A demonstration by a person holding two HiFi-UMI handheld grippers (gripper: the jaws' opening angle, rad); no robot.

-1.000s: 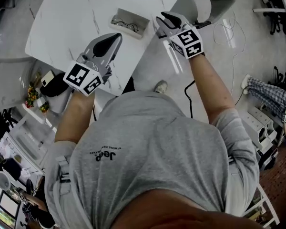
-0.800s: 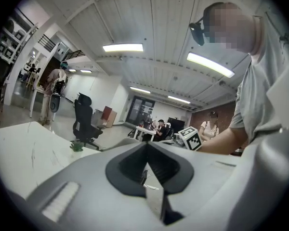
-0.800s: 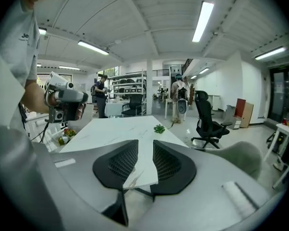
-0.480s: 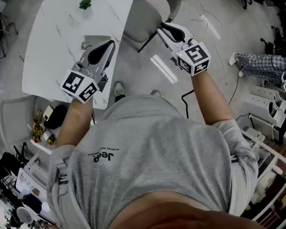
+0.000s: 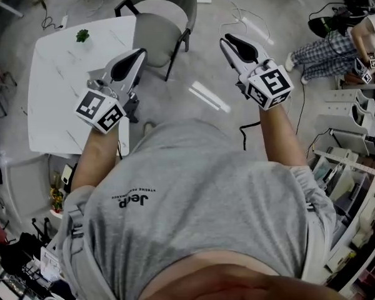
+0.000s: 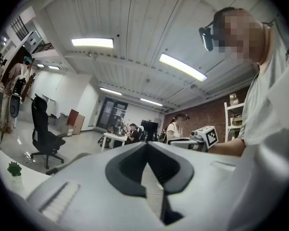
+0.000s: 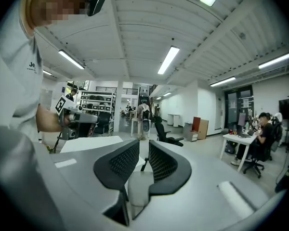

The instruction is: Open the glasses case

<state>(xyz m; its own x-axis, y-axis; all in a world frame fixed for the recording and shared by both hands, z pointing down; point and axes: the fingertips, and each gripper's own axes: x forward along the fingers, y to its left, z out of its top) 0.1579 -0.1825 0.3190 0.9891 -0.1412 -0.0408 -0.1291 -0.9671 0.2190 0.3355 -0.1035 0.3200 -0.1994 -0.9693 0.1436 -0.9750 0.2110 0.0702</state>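
Note:
No glasses case shows in any view; my left gripper covers part of the white table in the head view. The left gripper is held up level over the table's right edge. Its jaws meet at the tips with nothing between them. My right gripper is held up over the bare floor, well right of the table. Its jaws are closing, with a narrow gap and nothing in it. Each gripper view looks out across the office, not at the table top.
A small green plant stands at the table's far corner. A grey chair is behind the table. Cables and a white strip lie on the floor. A seated person and shelving are at the right.
Both grippers have risen and drawn back from the table. The table has slid left in the head view, and the open case with glasses seen on it earlier is out of sight.

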